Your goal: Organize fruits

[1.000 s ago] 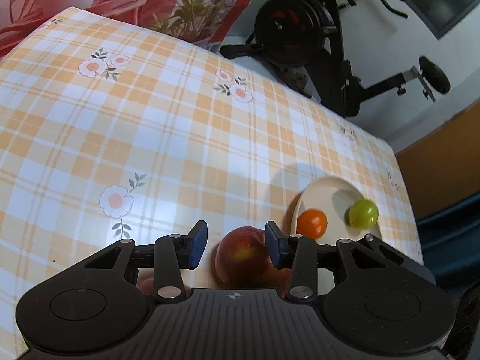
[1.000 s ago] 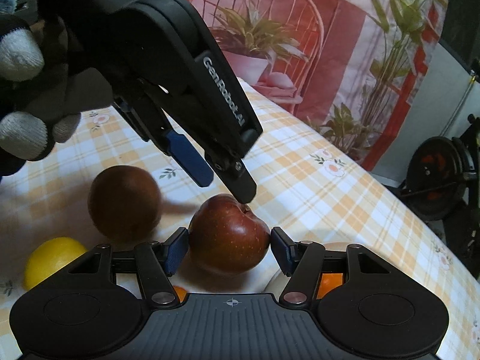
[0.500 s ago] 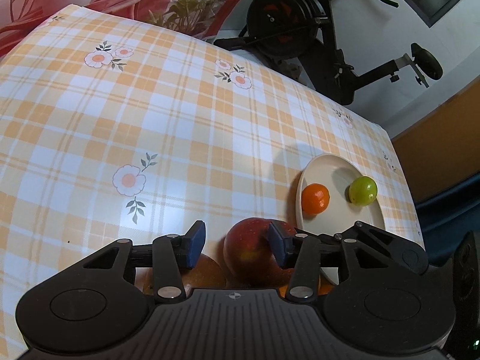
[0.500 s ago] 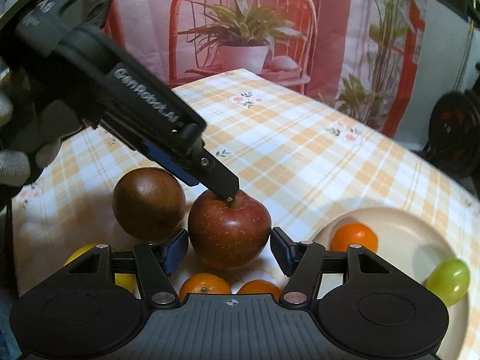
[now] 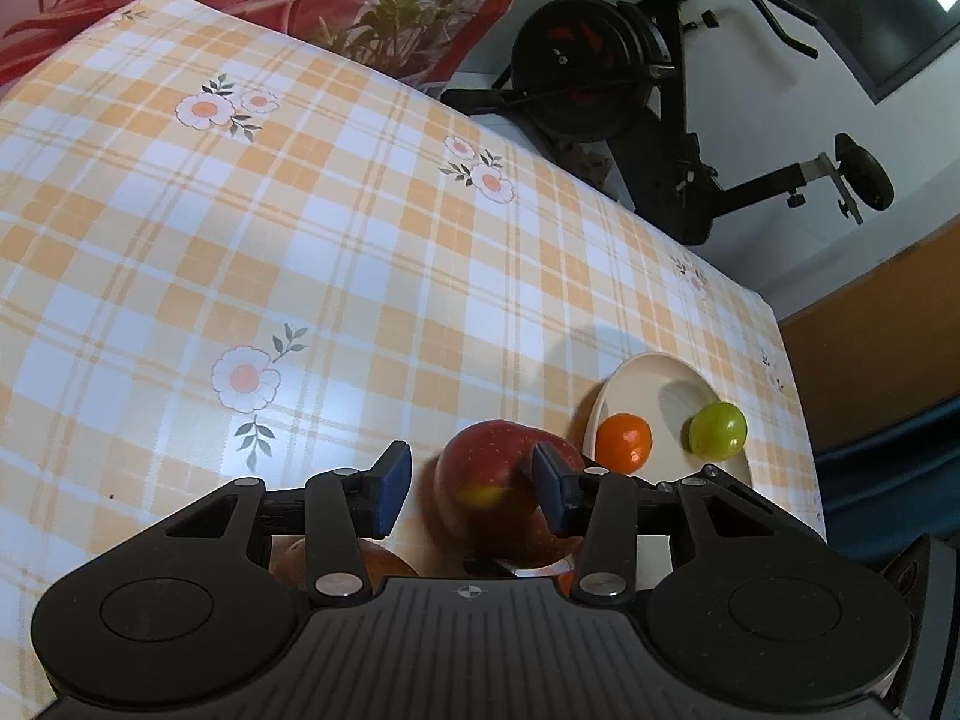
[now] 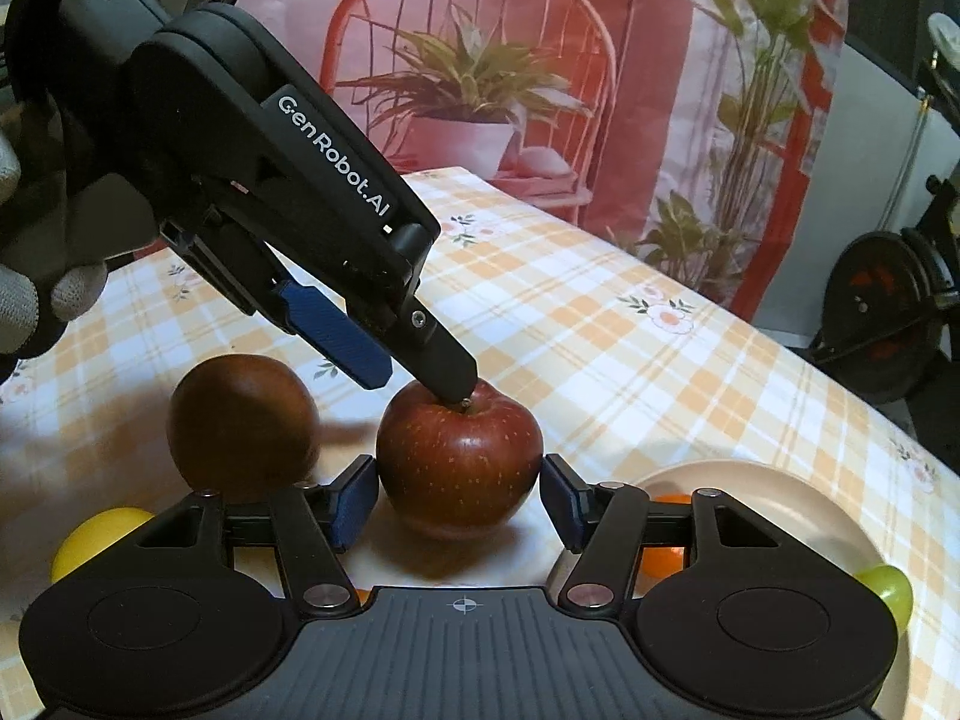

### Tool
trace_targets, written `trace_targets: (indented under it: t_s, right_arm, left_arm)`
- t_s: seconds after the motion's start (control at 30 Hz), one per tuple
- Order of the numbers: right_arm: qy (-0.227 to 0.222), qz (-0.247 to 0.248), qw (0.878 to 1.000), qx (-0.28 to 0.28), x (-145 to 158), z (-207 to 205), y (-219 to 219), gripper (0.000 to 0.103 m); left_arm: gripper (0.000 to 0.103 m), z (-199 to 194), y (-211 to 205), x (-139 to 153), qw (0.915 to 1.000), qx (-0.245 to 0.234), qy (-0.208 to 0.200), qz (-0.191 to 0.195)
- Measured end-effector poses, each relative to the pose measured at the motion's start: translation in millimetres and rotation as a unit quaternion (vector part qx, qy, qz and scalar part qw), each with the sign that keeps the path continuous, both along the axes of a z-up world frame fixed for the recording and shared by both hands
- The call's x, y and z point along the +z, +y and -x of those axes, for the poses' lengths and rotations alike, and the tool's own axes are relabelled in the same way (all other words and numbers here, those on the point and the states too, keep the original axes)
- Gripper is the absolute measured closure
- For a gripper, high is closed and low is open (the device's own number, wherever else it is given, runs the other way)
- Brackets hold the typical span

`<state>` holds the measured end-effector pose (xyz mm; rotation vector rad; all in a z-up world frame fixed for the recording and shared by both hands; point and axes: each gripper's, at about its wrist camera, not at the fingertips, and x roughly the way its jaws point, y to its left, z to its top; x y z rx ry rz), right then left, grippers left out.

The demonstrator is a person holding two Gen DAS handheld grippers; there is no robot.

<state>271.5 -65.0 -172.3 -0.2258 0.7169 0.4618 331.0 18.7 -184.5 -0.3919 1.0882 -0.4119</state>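
Observation:
A red apple point(image 6: 459, 456) sits on the checked tablecloth between the open fingers of my right gripper point(image 6: 459, 501); the pads stand close to its sides, with no firm contact visible. My left gripper point(image 5: 471, 489) is open above the same apple point(image 5: 489, 480), one finger tip resting at its stem point(image 6: 447, 381). A cream plate point(image 5: 654, 384) holds a small orange point(image 5: 624, 443) and a green fruit point(image 5: 718, 429). The plate point(image 6: 738, 480) lies right of the apple.
A dark brown round fruit point(image 6: 243, 417) lies left of the apple, a yellow fruit point(image 6: 99, 540) in front of it. Small oranges are partly hidden under my gripper bodies. An exercise bike point(image 5: 648, 96) stands beyond the table's far edge.
The right wrist view has shifted around the apple, which stays between the open fingers. The left gripper stays over the apple with its tip at the stem.

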Motion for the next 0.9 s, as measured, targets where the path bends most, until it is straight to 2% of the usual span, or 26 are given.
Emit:
trace_targets:
  t_s: [0.2,0.37,0.43,0.6,0.9]
  right_arm:
    - [0.017,-0.007,1.0,-0.003,1.0,1.9,-5.7,0.047]
    - [0.033,-0.028,0.999,-0.008,2.6,4.5,-11.9,0.047]
    - [0.036,-0.038,0.999,-0.011,2.4,5.5,-14.4,0.049]
    - [0.042,-0.055,0.997,-0.019,-0.4,3.7,-17.4,0.05]
    - [0.036,-0.053,0.998,-0.02,-0.5,2.1,-12.3,0.05]
  left_arm:
    - [0.056,3.4,-6.2,-3.8,0.9998,-0.019,0.0,0.009]
    - [0.064,6.1,-4.7,-3.8,0.9997,-0.022,-0.007,0.004]
    - [0.07,6.3,-2.2,-3.2,0.9998,-0.018,-0.009,0.004]
    - [0.071,8.0,-0.2,-2.3,0.9997,-0.021,-0.009,0.008]
    - [0.071,10.7,-5.3,-3.2,0.9993,-0.033,-0.015,0.008]
